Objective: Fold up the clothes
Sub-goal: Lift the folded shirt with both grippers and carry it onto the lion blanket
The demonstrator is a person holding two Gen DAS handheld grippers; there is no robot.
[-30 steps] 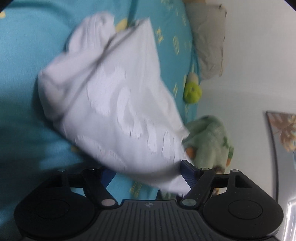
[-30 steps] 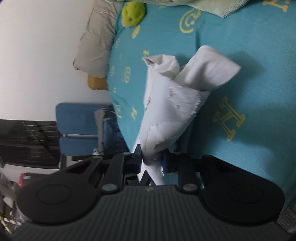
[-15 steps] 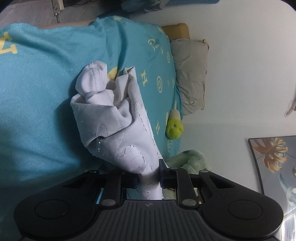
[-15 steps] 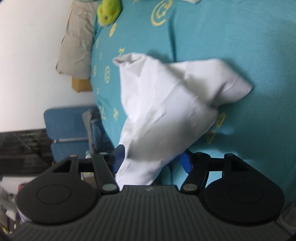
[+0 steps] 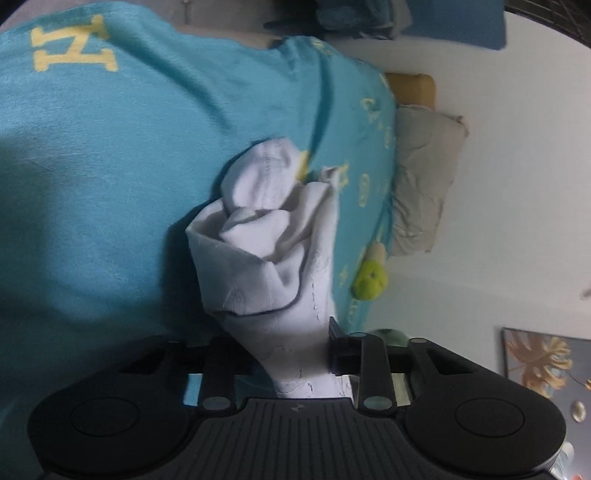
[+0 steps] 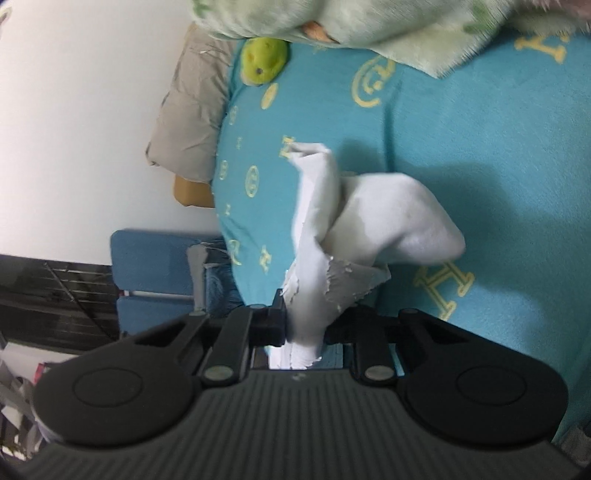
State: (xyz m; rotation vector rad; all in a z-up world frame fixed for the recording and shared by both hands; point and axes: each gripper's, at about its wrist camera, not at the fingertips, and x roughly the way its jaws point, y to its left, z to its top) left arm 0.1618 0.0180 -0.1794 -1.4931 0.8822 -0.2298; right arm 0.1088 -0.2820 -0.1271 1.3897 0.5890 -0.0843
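Both grippers have hold of the same white garment (image 5: 266,258), each pinching a bunched end of it over the teal bedspread (image 5: 103,192) with its yellow letters and smiley faces. The left gripper (image 5: 291,354) is clenched on a thick neck of cloth that fills the gap between its jaws and runs back toward the camera; beyond the jaws the fabric fans out into a crumpled, rolled-up bundle with a hemmed end at the far tip. The right gripper (image 6: 304,325) is likewise closed on the garment (image 6: 354,221), the cloth squeezed between its jaws, with a flap showing cracked white print just past them and a rounded fold spreading off to the right. At the far edge of the bed lie a grey pillow (image 5: 424,184) and a small green plush toy (image 5: 371,280); a pale green fleece blanket (image 6: 369,26) sits beyond them in the right view.
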